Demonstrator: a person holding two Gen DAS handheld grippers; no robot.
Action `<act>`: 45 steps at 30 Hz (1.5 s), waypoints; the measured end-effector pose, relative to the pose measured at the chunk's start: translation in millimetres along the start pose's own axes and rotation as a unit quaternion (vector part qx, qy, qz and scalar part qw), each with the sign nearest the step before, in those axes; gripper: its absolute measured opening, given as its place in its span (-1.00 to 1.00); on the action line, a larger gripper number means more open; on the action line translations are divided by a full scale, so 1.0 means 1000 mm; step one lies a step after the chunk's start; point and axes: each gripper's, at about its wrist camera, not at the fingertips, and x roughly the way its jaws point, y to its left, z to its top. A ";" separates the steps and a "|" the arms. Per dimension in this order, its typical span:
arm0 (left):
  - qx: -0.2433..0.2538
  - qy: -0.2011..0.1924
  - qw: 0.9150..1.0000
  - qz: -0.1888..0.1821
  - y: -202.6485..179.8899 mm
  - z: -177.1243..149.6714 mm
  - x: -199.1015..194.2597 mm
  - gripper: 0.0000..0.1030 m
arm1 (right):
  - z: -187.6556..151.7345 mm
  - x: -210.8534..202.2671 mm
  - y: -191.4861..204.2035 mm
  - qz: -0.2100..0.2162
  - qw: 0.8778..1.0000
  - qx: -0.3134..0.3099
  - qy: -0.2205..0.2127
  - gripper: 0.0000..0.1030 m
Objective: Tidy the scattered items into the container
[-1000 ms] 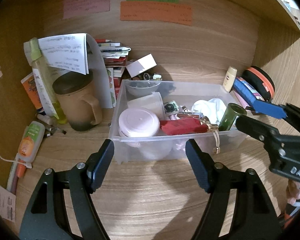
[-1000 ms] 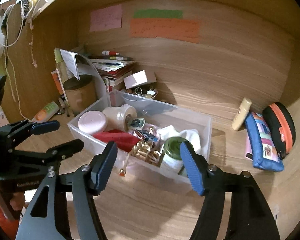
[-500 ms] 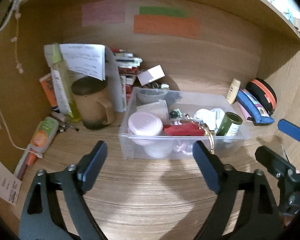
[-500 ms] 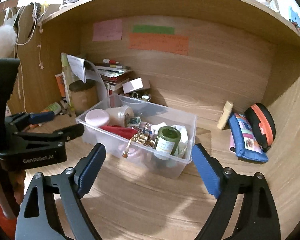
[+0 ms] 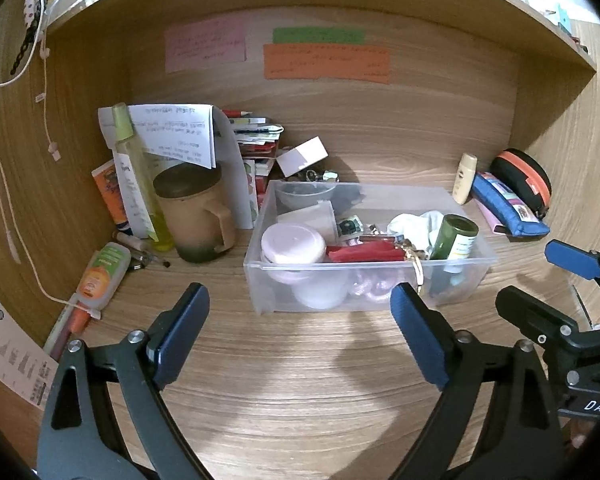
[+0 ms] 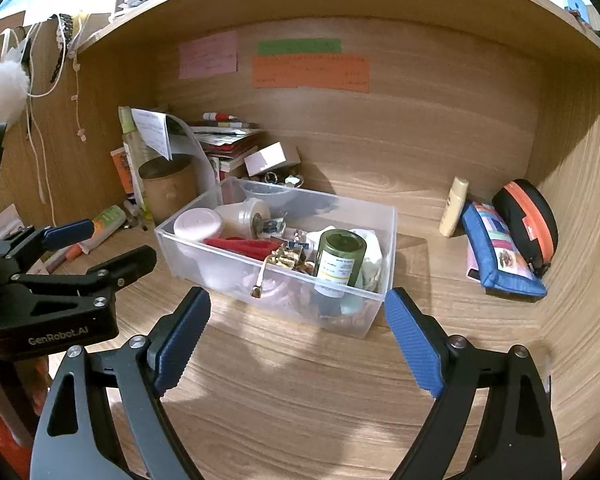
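Container (image 5: 260, 276), a clear plastic box, sits at the middle of the left wrist view on the wooden desk (image 5: 300, 392), just beyond the left gripper (image 5: 300, 336). That gripper's jaws have just been opening and now stand wide apart, with nothing between them but bare desk. In the right wrist view the right gripper (image 6: 296, 336) is likewise spread wide and empty, its jaws framing the near corner of the box from below; its opening widened a moment ago and has since held.

Inside the box, a green bottle (image 6: 340, 258) stands tilted at the right end against a white cloth (image 5: 416, 222). A red pouch (image 5: 364, 251) lies along the front wall, with gold clips (image 6: 286, 258) beside it and a cord hanging over the rim. A pink-lidded jar (image 5: 293, 242) sits at the left end.

Outside the box, a brown mug (image 5: 196, 210) stands to its left, a yellow spray bottle (image 5: 138, 176) just beside the mug, and an orange-labelled tube (image 5: 102, 274) lies at the lower left. At the right of the frame, well apart from the box, a cream bottle (image 5: 465, 178) leans on the back wall, next to a blue pencil case (image 5: 508, 210) and a black case with orange zip (image 5: 524, 176).
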 end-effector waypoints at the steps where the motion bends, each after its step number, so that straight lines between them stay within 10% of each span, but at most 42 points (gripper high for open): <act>1: 0.000 0.000 1.000 0.000 0.000 0.000 0.000 0.80 | 0.000 0.000 0.000 0.001 1.000 0.000 0.000 0.70; 45: 0.040 0.008 0.999 -0.025 -0.008 0.001 0.008 0.80 | 0.000 0.006 0.002 0.015 1.000 -0.005 0.010 0.70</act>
